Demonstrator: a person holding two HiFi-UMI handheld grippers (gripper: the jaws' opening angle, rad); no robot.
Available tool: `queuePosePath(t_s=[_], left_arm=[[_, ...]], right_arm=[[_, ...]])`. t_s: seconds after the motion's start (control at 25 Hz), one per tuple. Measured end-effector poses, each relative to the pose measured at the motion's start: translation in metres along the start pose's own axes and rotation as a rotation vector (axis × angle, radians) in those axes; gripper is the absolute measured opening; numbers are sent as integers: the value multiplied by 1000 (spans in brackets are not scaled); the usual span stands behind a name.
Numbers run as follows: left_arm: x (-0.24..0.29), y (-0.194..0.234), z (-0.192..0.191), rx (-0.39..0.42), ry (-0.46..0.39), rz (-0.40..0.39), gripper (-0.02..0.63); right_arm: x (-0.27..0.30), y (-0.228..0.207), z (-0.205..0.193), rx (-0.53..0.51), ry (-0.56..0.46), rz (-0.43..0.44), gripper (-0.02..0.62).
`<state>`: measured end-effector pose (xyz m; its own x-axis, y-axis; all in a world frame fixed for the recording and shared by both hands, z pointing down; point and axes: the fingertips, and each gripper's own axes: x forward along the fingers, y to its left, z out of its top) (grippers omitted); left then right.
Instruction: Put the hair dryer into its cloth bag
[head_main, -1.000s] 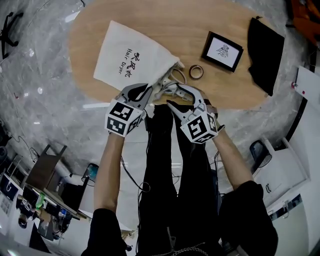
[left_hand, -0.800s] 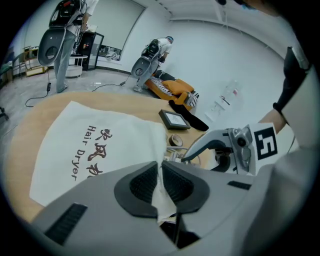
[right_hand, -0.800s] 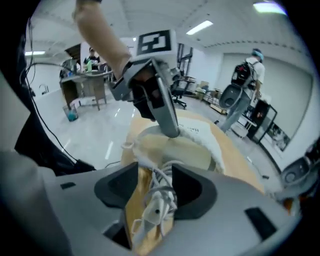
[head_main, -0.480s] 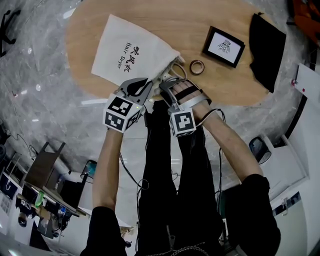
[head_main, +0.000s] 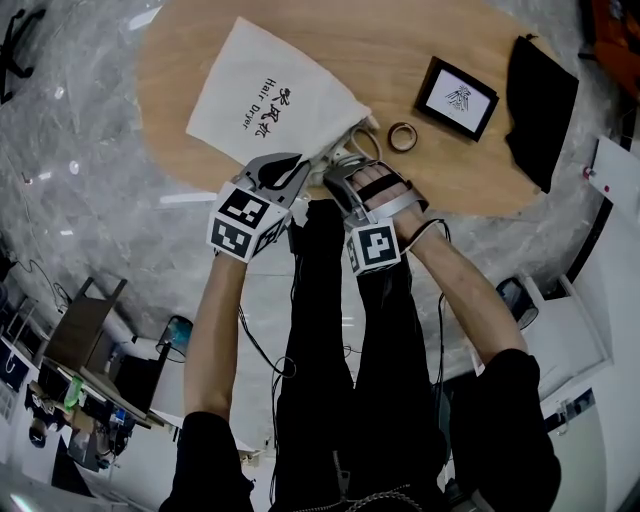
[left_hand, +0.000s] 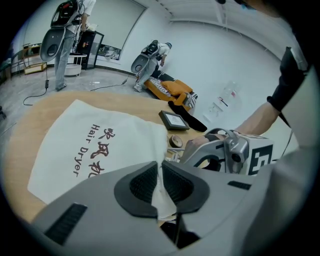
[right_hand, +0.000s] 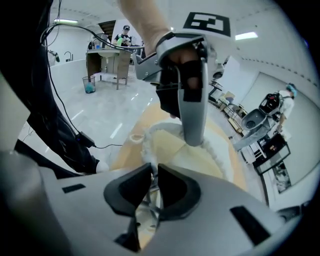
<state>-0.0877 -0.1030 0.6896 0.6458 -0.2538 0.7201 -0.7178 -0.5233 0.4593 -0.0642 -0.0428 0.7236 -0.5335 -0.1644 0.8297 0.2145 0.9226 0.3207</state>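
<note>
Head view gives you the wooden tabletop (head_main: 420, 40) first, with the white cloth bag (head_main: 265, 100) lying across its 10 o'clock part, mouth turned toward 5 o'clock at the near edge. A black cloth (head_main: 543, 95) sits at 2 o'clock, well apart.

Your left claw (head_main: 296, 162) is clamped on a fold of the bag's mouth edge. Your right claw (head_main: 342, 172), just beside it, has just been closing its jaws and pinches the puckered rim opposite, so the mouth is held between the two.

A small framed picture (head_main: 457, 97) and a ring (head_main: 402, 136) lie at 1 o'clock of the claws.

The hair dryer shows in no view, so you cannot tell whether it is already inside. By my reading, the mouth is gripped, and either loading or drawing it shut remains.
</note>
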Motion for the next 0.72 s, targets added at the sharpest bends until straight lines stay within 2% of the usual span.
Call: queuePosePath(t_s=[0.24,0.48,0.56,0.72], left_arm=[[2,-1,-5,2,20,-18,35],[3,-2,-5,-6,17,-20,36],[3,-2,-4,-7,18,-23,37],[3,-1,-5,-3,23,-28,36]], right_arm=[[-14,-15,-1,160,-66,-32,32],[1,-23,6,227,-64,-38,11],[-2,-31,9,268,-75,-69,11],[-26,-41,-5,458,-83,-127,14]])
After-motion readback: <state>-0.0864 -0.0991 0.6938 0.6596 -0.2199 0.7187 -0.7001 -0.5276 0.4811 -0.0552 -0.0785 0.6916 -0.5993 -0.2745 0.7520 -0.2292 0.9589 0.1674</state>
